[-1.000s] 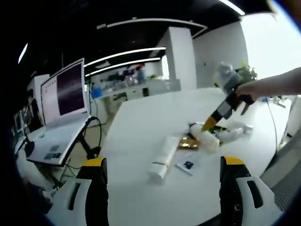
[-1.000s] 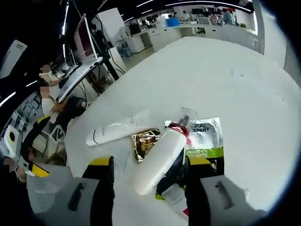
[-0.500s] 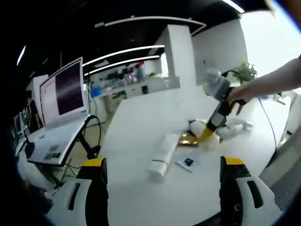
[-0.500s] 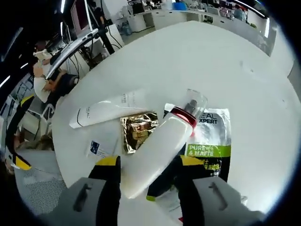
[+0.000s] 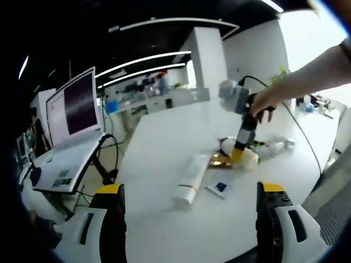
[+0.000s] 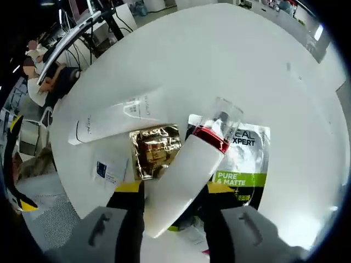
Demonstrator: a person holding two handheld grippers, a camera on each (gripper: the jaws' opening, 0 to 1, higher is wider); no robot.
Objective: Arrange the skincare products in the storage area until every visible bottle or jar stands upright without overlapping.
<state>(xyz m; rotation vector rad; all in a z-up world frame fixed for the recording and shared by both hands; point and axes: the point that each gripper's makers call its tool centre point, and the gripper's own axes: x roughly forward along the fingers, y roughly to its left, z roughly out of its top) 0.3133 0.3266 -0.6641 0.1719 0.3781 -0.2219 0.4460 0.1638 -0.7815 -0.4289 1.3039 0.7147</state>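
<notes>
While lying flat on desk [image 6: 230, 66], white bottle [image 6: 184, 181] sits between right gripper [image 6: 171, 189] jaws, contact unclear; white tube [image 6: 118, 118] just beside. Left gripper [image 5: 189, 189] jaws wide, empty.

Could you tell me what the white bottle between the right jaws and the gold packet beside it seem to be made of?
The white bottle looks like matte opaque plastic, with a clear glossy cap that the nozzle shows through. The gold packet is probably metallic foil: it is crinkled and throws uneven reflections.

Two gripper-mounted views, one far, one close

The round white table [image 5: 164, 137] is viewed low from its edge; the same long white squeeze tube [image 5: 189, 181] [image 6: 118, 118] is seen steeply from above, nearby.
</notes>
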